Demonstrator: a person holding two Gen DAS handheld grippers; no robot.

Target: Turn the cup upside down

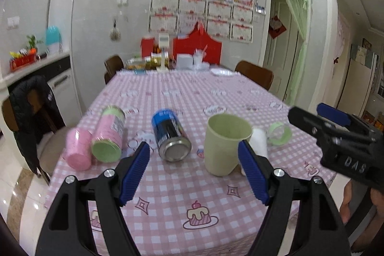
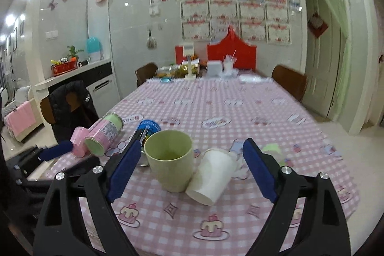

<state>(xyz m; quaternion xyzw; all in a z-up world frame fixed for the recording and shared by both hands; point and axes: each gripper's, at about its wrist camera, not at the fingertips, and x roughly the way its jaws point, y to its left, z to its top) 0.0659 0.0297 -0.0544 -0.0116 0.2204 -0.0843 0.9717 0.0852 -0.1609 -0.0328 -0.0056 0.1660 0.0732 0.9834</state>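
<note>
A: Grippers? Near field first.
B: Left gripper (image 1: 194,161) fingers spread wide, holding nothing. Right gripper (image 2: 192,160) likewise wide apart, empty.
A: Target?
B: Pale green plastic cup (image 2: 170,161) upright, mouth up, on the pink checked tablecloth (image 2: 216,112), touching a tipped white paper cup (image 2: 211,179). Beyond it to the left: a blue-black metal can (image 1: 171,136) and a pink-and-green canister (image 1: 109,136), both lying down.

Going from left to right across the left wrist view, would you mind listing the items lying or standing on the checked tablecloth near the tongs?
pink cup → pink-and-green canister → blue-and-black can → pale green cup → white cup → clear green-rimmed cup
</note>
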